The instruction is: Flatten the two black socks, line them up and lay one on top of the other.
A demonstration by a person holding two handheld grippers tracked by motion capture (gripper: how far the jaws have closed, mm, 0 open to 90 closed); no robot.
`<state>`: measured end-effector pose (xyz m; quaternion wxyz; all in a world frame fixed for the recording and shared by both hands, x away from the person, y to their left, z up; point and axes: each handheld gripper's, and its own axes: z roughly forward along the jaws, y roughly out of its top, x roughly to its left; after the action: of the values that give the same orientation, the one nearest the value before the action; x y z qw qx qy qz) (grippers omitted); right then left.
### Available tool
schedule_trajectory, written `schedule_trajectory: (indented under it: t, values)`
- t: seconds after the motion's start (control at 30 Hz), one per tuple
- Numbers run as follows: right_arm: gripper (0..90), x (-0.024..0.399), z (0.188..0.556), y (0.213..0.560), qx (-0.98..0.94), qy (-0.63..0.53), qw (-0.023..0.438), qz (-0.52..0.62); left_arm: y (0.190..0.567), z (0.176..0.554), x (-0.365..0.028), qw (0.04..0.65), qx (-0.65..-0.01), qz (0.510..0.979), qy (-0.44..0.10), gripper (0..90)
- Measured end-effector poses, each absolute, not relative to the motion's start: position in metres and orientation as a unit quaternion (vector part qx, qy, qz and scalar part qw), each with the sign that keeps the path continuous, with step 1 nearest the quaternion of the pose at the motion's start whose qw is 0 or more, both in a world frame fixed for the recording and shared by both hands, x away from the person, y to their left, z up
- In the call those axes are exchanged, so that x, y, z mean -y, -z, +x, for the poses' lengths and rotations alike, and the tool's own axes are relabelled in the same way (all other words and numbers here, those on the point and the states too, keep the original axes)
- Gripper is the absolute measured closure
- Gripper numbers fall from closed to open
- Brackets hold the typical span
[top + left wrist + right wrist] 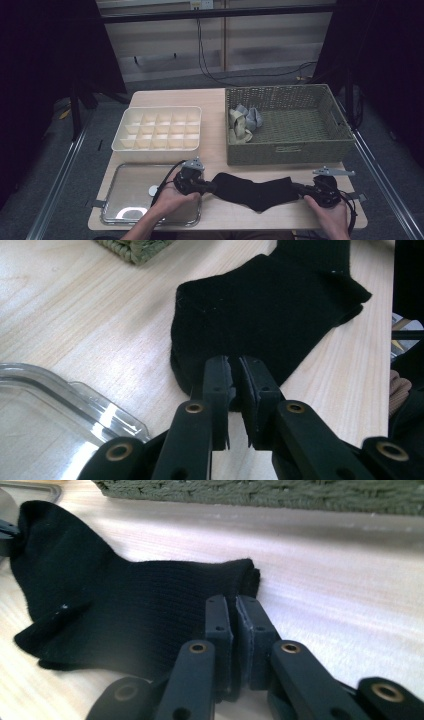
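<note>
Black sock stretched flat along the near edge of the bench, pinched at both ends. Left gripper with fingers closed on one end of the sock, just beside the metal tray. Right gripper with fingers closed on the other end, the cuff, in front of the wicker basket. In both gripper views, fabric nipped between nearly shut fingers, only a thin slit left.

Step in hand, by the look of it: straightening or laying out the sock, held taut between the two hands, probably ahead of folding or rolling. Next move likely calling for one end carried over toward the other, with both grips kept firm so the knit neither slips nor bunches; then a lift toward the white divided box, every cell looking vacant, or toward the basket. Hard to say which of the two.

Bench of pale wood, smooth, with visible grain. Basket at the right rear, holding a small heap of grey and beige socks in its left corner. Divided box at the left rear, tray at the near left corner. Beyond the bench, dim grey floor, black cables trailing, dark drapes at both sides, pale wall panels behind.
</note>
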<state>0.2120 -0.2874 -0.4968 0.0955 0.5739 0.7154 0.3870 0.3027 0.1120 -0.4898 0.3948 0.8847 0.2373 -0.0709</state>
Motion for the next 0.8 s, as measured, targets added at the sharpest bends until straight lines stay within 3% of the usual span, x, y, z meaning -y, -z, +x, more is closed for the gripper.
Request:
schedule_trajectory:
  t: [0.13, 0.23, 0.5, 0.8]
  values:
    - [81.0, 0.287, 0.219, 0.497, -0.724, -0.385, 0.109, 0.563, 0.485, 0.302, -0.115, 0.402, -0.238, 0.882, 0.067, 76.6]
    - [79.8, 0.287, 0.223, 0.497, -0.725, -0.384, 0.112, 0.561, 0.482, 0.303, -0.117, 0.407, -0.248, 0.878, 0.042, 63.5]
    - [73.0, 0.288, 0.233, 0.498, -0.727, -0.381, 0.113, 0.560, 0.487, 0.312, -0.116, 0.401, -0.258, 0.879, 0.027, 46.8]
    - [58.1, 0.292, 0.245, 0.500, -0.721, -0.382, 0.101, 0.569, 0.494, 0.310, -0.109, 0.389, -0.255, 0.885, 0.026, 50.8]
